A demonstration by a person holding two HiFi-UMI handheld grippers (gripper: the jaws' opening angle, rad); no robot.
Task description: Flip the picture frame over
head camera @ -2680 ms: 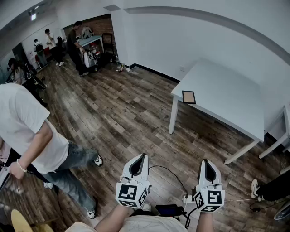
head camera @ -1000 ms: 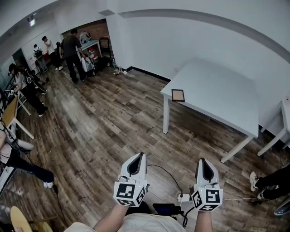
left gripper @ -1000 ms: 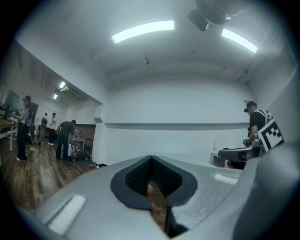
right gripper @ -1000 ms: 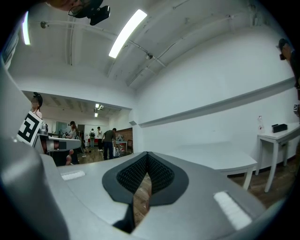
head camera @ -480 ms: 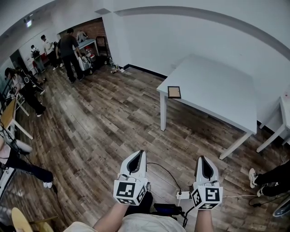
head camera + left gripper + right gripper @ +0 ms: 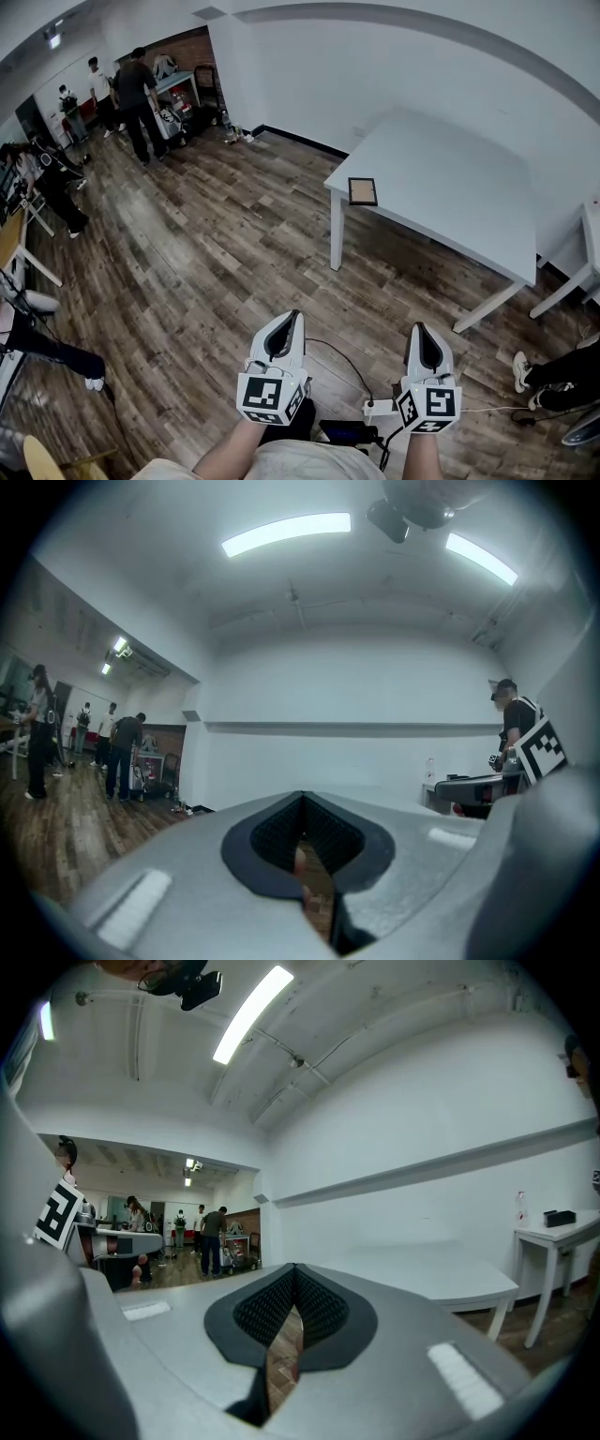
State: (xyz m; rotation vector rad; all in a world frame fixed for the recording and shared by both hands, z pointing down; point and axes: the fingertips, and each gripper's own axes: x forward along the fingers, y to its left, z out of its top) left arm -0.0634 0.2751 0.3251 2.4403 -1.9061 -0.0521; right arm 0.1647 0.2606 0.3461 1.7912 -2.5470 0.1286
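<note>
Compared with the first earlier picture, the person in the white shirt at the left edge is gone from the head view, and the white table [image 6: 450, 178] sits a little further left in the frame. Since half a second ago almost nothing has shifted. Both grippers hang low in the bottom of the frame as before.

The picture frame [image 6: 363, 191] lies flat near the table's left corner, right of centre in the upper half. It is a small rectangle with a dark rim and a brown middle, well apart from both grippers.

Left gripper [image 6: 289, 330]: pale grey smooth shell, jaws together, nothing between them; its own view shows the black ribbed pads [image 6: 281, 834] meeting at the tip.

Right gripper [image 6: 423, 339]: same build, jaws together and empty [image 6: 292, 1309].

The floor [image 6: 216, 262] is dark wood-grain plank. The table top is matt white on square white legs. Several people [image 6: 136, 80] stand at upper left.
</note>
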